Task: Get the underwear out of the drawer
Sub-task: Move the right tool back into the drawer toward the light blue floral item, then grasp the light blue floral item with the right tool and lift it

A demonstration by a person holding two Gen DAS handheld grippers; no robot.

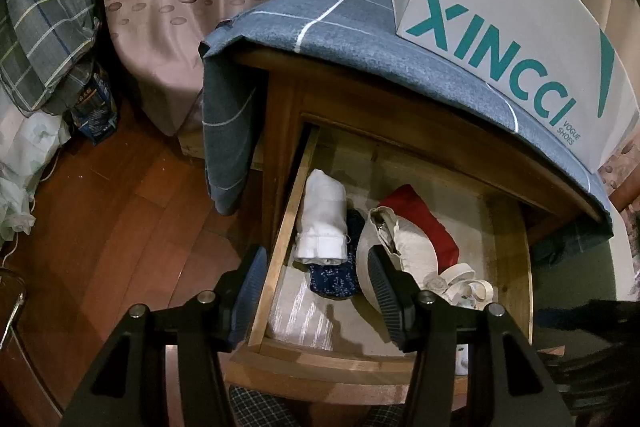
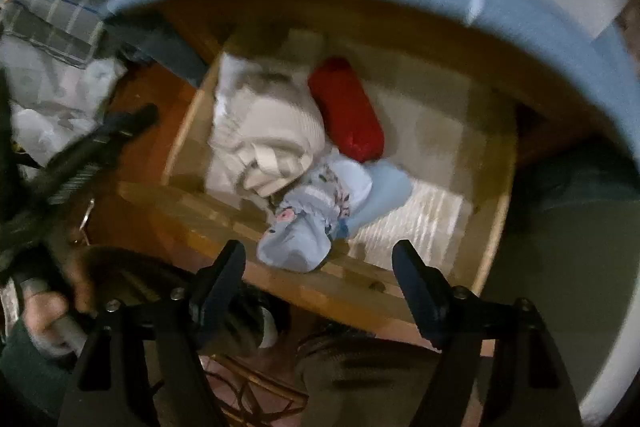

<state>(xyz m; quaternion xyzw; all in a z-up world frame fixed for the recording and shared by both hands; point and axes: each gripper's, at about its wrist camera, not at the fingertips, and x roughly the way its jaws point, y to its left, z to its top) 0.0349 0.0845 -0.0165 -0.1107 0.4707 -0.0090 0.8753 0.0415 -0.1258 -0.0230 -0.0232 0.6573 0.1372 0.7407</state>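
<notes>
Pale-blue floral underwear [image 2: 308, 223] drapes over the open wooden drawer's front rail [image 2: 224, 223], directly beneath the empty, open-jawed right gripper [image 2: 320, 285], ready for grasping.

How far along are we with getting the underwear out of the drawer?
Done: the drawer is pulled open, and the clothes show. In hand: the right gripper is open above the drawer's front edge, near the light blue underwear, which drapes over that edge; nothing is between its fingers. The left gripper is open, straddling the drawer's side wall. Left: gripping and lifting out the underwear; the white roll and red roll lie inside.
</notes>
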